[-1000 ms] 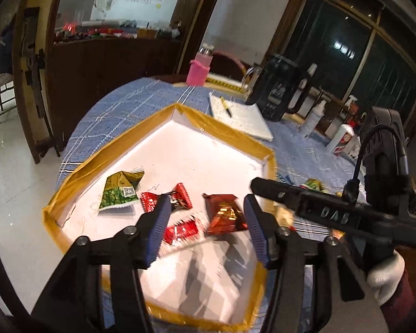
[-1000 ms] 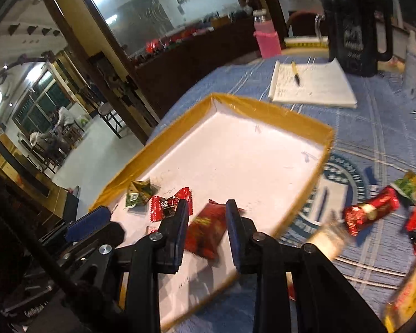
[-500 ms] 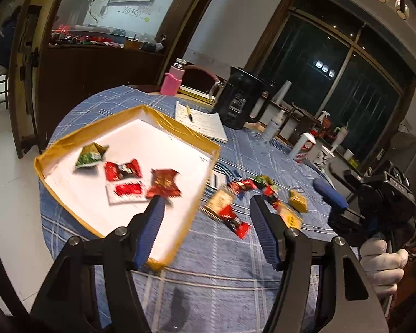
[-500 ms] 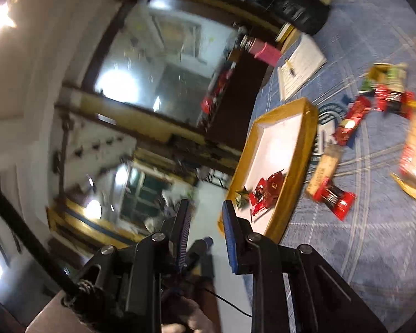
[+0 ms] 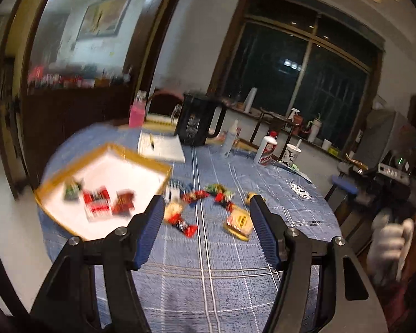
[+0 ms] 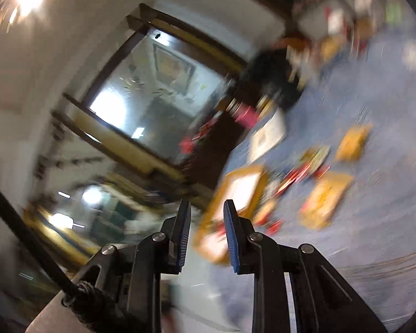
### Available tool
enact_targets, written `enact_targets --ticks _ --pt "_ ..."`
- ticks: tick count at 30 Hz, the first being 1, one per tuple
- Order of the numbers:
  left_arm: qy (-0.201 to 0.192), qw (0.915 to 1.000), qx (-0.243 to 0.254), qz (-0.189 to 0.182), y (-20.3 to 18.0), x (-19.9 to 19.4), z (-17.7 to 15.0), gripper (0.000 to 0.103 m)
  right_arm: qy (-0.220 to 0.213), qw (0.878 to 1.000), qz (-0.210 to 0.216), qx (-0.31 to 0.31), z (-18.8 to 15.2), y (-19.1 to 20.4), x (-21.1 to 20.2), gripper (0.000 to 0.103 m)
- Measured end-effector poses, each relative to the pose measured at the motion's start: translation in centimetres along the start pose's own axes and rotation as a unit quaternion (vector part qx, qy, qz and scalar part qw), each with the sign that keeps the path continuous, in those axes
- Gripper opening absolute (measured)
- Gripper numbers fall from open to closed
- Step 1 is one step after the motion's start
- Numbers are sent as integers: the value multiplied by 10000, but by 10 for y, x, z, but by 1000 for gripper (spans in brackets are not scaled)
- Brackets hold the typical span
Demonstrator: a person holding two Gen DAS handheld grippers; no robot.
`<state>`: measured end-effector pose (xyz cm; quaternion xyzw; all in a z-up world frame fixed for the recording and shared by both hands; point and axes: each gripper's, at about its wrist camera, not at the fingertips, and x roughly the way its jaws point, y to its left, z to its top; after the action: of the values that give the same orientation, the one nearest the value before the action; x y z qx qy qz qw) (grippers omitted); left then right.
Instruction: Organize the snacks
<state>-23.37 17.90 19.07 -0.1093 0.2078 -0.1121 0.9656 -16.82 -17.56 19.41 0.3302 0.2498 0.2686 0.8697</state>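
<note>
A white tray with a yellow taped rim (image 5: 52, 191) sits at the table's left and holds several red and green snack packets (image 5: 98, 201). More loose snacks (image 5: 216, 194) and a yellow packet (image 5: 238, 223) lie on the blue checked cloth to its right. My left gripper (image 5: 205, 230) is open and empty, high above the table's near side. My right gripper (image 6: 206, 233) is open a little and empty, tilted and far from the table; its view is blurred, with the tray (image 6: 235, 194) and yellow packets (image 6: 324, 199) beyond.
A notepad with a pen (image 5: 160, 147), a black pitcher (image 5: 197, 122), a pink bottle (image 5: 137, 113), a white bottle (image 5: 231, 140), a red-and-white can (image 5: 267, 151) and a paper cup (image 5: 291, 154) stand at the table's far side. A gloved hand (image 5: 388, 238) is at the right.
Both grippers pulled back and up from the tray. The right gripper let go of the red packet in the tray, swung away and tilted. The left view now takes in the whole table.
</note>
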Motion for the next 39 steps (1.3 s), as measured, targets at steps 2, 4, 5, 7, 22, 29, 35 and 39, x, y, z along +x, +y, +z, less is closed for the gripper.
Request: enact_targets --ticks 2,4,5,7,22,29,35,39 --pt "-195 9987 434 177 -12 -18 19 65 -453 9926 -819 -767 28 28 -43 25" --pt "-371 9931 975 532 -25 -35 44 66 -773 9781 -1478 -1248 53 51 -75 25" --pt "-452 9884 1268 708 -32 -43 61 67 -957 9658 -1881 -1509 72 68 -96 25" --pt "-526 9809 1580 1009 -38 -50 87 68 -1309 9384 -2609 -1850 99 94 -124 25" --pt "-293 9834 1429 1078 -22 17 190 80 -2024 6909 -6286 -2943 179 131 -68 45" --pt "824 9901 1110 221 -2 101 91 80 159 7736 -5547 -3058 115 8 59 39" --pt "352 9850 1369 994 10 63 106 79 144 7443 -6103 -2710 143 -33 -23 32" --pt "-360 9791 880 1796 43 2 153 79 -515 6917 -6988 -1747 182 -66 -151 32"
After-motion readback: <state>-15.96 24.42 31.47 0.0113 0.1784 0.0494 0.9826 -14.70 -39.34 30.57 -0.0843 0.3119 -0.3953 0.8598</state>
